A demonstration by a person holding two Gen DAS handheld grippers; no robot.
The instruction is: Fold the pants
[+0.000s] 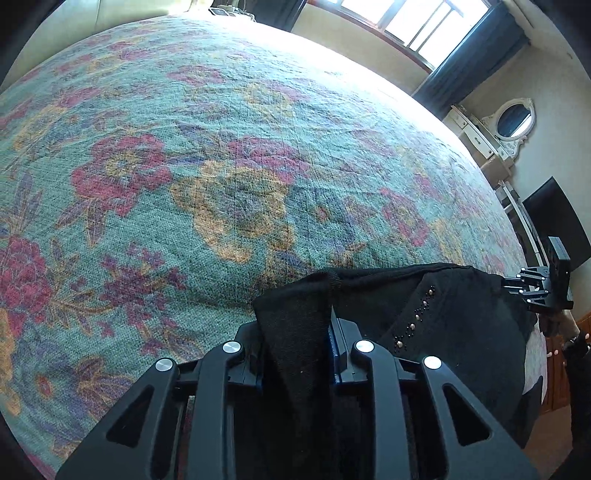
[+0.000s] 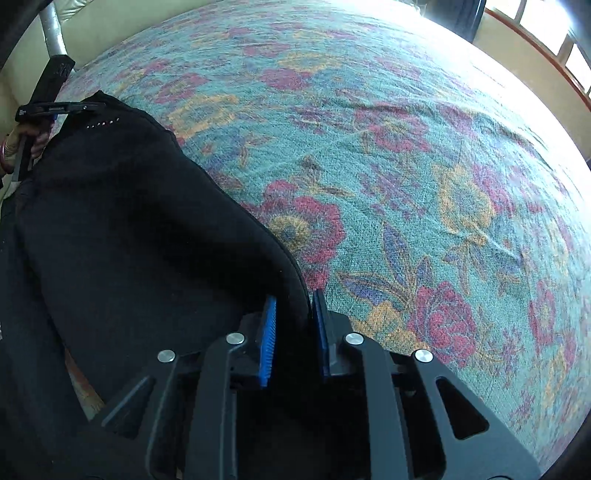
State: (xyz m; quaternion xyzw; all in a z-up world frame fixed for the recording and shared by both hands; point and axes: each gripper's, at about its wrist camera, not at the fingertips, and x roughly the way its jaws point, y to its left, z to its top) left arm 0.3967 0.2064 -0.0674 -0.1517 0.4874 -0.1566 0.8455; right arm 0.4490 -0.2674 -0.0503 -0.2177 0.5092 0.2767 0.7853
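Holding black pants point(image 1: 436, 314) above the flowered bedspread point(image 1: 221, 166) | our left gripper point(image 1: 295, 354) pinches one corner | our right gripper point(image 2: 293, 332) pinches the other edge

Pants point(image 1: 436, 306) hang stretched between the two grippers, at the near edge of the bed point(image 1: 221, 147). Left gripper point(image 1: 295, 332) pinches one top corner, right gripper point(image 2: 293, 325) the other. Bedspread point(image 2: 406, 166) spreads ahead of both, under the cloth's top edge. Window point(image 1: 417, 22) behind the bed's far side; dresser point(image 1: 476, 136) and mirror point(image 1: 513, 118) off its right.
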